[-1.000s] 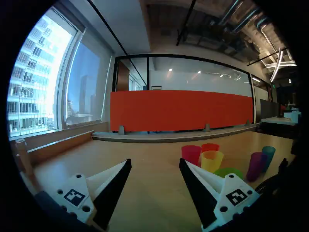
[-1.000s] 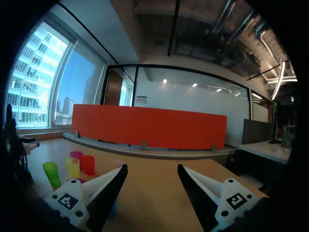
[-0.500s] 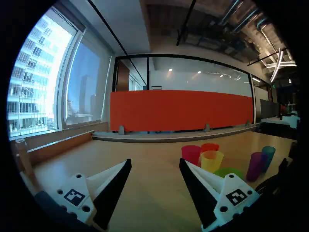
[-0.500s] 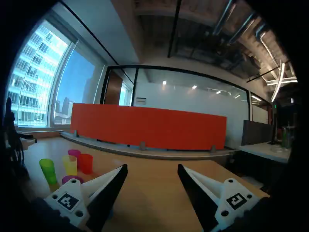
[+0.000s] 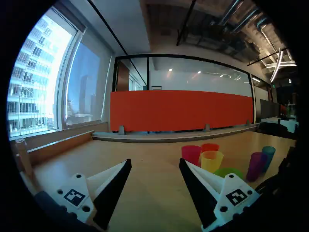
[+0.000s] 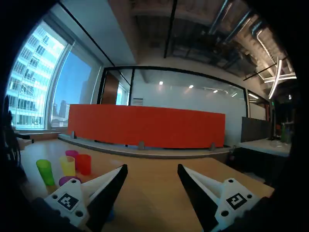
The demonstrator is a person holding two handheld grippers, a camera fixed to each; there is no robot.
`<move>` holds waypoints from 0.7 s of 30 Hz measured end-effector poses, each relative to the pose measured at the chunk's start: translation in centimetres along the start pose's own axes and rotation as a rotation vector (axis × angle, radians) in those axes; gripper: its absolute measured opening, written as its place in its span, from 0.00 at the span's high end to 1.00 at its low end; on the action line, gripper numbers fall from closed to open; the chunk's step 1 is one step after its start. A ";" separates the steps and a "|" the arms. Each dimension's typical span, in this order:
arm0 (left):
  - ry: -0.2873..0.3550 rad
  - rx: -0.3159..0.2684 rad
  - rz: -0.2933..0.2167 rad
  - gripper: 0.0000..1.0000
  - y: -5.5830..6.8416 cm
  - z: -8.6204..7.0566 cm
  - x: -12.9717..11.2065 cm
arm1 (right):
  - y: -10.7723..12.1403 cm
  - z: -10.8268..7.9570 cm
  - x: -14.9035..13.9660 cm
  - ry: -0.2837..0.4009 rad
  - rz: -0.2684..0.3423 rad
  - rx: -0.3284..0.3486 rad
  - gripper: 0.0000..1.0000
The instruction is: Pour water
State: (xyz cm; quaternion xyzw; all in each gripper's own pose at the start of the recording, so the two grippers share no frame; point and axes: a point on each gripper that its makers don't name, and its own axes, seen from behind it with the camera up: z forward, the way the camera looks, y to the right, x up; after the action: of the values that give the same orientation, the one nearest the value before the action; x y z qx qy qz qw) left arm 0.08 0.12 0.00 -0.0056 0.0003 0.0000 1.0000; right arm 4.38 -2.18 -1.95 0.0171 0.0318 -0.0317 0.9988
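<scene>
Several coloured plastic cups stand in a cluster on the wooden table (image 5: 154,197). In the left gripper view, the pink cup (image 5: 191,154), orange cup (image 5: 210,147), yellow cup (image 5: 212,160), green cup (image 5: 228,172), purple cup (image 5: 255,165) and teal cup (image 5: 268,154) sit ahead and right of my left gripper (image 5: 154,170). It is open and holds nothing. In the right gripper view, the green cup (image 6: 45,171), yellow cup (image 6: 67,165), red cup (image 6: 85,164) and purple cup (image 6: 69,179) lie to the left of my right gripper (image 6: 151,172), which is also open and holds nothing.
An orange divider panel (image 5: 179,110) runs along the table's far edge. Large windows (image 5: 34,85) and a wooden ledge (image 5: 58,143) are on the left. Bare tabletop (image 6: 162,185) stretches ahead of the right gripper. A dark desk (image 6: 262,149) stands at the right.
In the right gripper view the cups and the panel have slid a little left and up, so that gripper has shifted slightly. The left gripper has not moved.
</scene>
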 end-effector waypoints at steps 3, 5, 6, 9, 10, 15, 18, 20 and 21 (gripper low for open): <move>0.000 0.000 0.000 0.08 0.0 0.0 0.0 | -0.2 0.2 -0.1 0.006 0.021 -0.003 0.00; 0.000 0.000 0.000 0.08 0.0 0.0 0.0 | -0.4 0.4 -0.3 0.005 0.032 0.000 0.00; 0.000 0.000 0.000 0.08 0.0 0.0 0.0 | -0.5 0.4 -0.4 0.005 0.037 0.001 0.00; 0.000 0.000 0.000 0.08 0.0 0.0 0.0 | -0.7 0.7 -0.8 0.003 0.043 0.005 0.00; 0.000 0.000 0.000 0.08 0.0 0.0 0.0 | -0.7 0.7 -0.8 0.002 0.044 0.002 0.00; 0.000 0.000 0.000 0.08 0.1 0.0 0.0 | 0.0 1.1 -1.2 -0.004 0.051 -0.020 0.00; 0.000 0.000 0.000 0.08 0.1 0.0 0.0 | 0.4 1.1 -1.4 -0.004 0.055 -0.022 0.00; 0.000 0.000 0.000 0.08 0.1 0.0 0.0 | 0.7 1.1 -1.6 -0.004 0.055 -0.022 0.00; 0.000 0.000 0.000 0.08 0.1 0.0 0.0 | 0.8 1.1 -1.8 -0.004 0.056 -0.022 0.00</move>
State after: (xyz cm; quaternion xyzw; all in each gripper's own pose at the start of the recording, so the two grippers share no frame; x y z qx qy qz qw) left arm 0.09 0.18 -0.03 -0.0055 0.0004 -0.0001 1.0000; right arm 2.70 -1.29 -0.69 0.0070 0.0295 -0.0032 0.9995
